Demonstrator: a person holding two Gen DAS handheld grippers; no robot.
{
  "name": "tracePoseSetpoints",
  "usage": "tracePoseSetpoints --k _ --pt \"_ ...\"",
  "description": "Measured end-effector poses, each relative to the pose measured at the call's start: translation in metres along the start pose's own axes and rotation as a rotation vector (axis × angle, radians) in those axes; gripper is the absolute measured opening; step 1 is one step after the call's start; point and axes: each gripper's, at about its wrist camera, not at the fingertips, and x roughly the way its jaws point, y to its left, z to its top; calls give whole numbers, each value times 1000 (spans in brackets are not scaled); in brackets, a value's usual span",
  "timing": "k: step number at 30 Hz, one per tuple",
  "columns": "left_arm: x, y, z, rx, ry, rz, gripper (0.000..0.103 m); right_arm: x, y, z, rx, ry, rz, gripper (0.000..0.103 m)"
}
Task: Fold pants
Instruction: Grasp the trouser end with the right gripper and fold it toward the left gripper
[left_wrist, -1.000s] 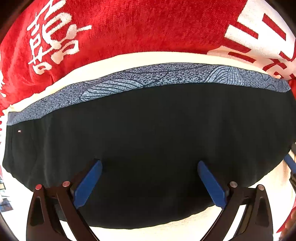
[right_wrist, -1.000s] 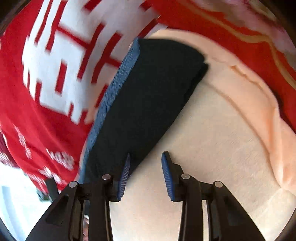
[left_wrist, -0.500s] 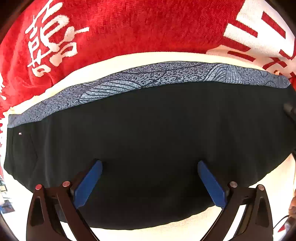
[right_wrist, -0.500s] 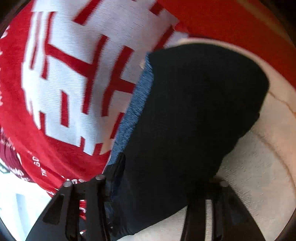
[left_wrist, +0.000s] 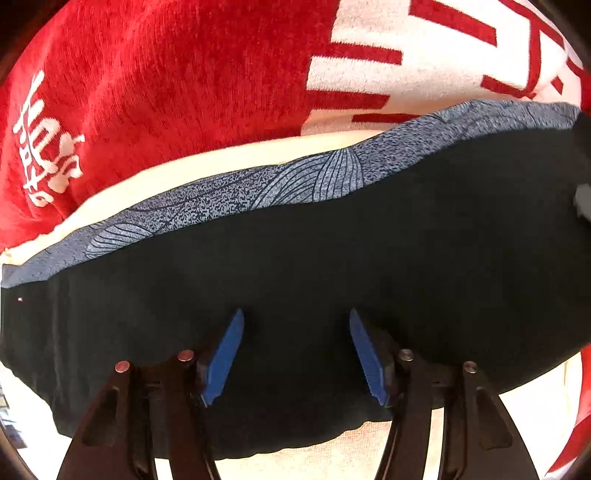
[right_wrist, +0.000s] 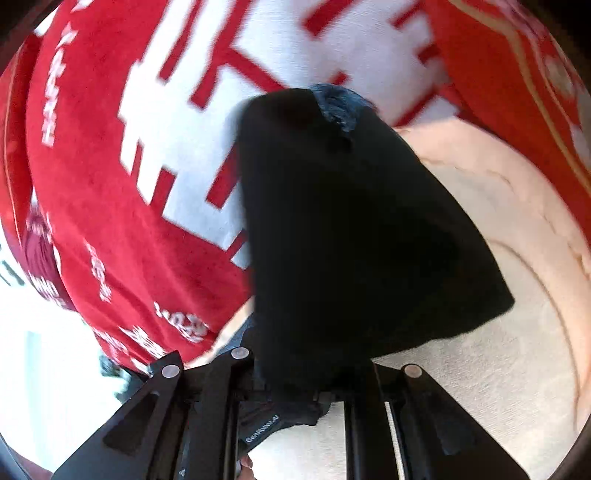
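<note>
The right gripper (right_wrist: 295, 384), closing, now lifts the black cloth pants (left_wrist: 295, 266) at lower centre, starting the fold; the left gripper (left_wrist: 295, 343) narrows, unclamped.

I note pants (left_wrist: 295, 266) black, with band (left_wrist: 317, 181) speckled grey-blue, fine dark leaf-vein lines. I see blanket (left_wrist: 166, 81) red, bearing white block characters with red strokes. Cloth (right_wrist: 498, 332) beneath reads cream. Gripper pads (left_wrist: 221, 354) bright blue, ridged, on black frames with silver rivets.
</note>
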Motion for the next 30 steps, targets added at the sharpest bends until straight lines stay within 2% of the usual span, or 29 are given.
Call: tracePoseSetpoints --k 4,9,13,15,20,25,30 --pt "1 1 2 25 1 -10 60 3 23 -2 -79 1 -60 15" --pt "1 -1 -1 45 -24 -22 61 12 69 -13 -249 21 -179 15" --pt "-7 16 -2 53 -11 -93 60 26 108 -28 -377 32 -266 15" --pt "-19 38 -4 24 -24 -102 60 33 127 -37 -437 34 -313 15" --pt "-53 114 -18 -30 -104 -57 61 71 180 -75 -629 42 -470 17" --pt "-47 205 -44 -63 -60 14 61 138 218 -135 -799 76 -636 24" --pt "-29 281 -70 -124 -12 89 61 223 221 -208 -979 147 -800 37"
